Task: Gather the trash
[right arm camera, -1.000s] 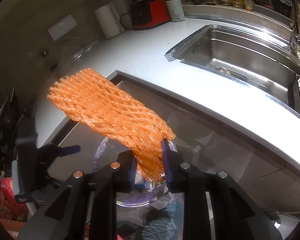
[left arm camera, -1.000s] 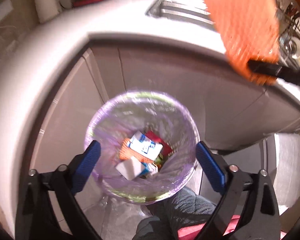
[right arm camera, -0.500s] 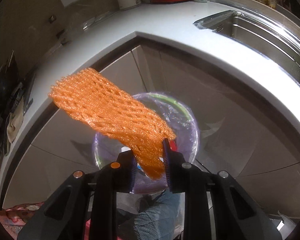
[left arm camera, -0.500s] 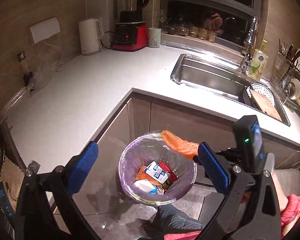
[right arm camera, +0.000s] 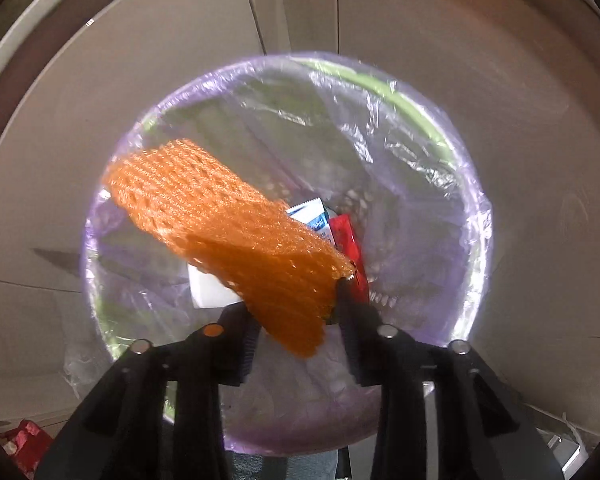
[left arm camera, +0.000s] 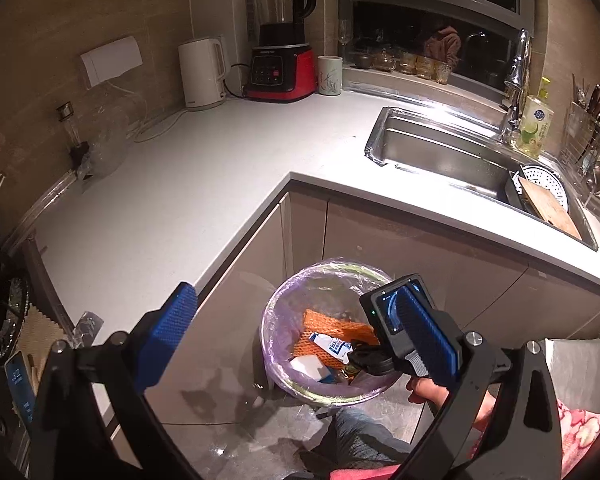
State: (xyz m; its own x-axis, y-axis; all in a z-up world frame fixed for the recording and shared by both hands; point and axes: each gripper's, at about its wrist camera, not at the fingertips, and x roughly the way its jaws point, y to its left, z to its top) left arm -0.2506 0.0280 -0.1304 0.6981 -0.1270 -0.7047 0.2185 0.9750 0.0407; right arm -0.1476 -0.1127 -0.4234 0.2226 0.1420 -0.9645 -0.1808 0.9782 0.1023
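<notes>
With our right gripper [right arm camera: 296,322] jaws just opening, we release the orange foam net [right arm camera: 228,236] squarely over the lined bin [right arm camera: 474,216], our left gripper [left arm camera: 300,344] spread empty.

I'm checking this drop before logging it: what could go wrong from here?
1. The orange foam net lies between the fingers of the right claw, whose jaws have just been opening; it might snag on one instead of falling.
2. It might catch on the trash bin liner's rim.
</notes>
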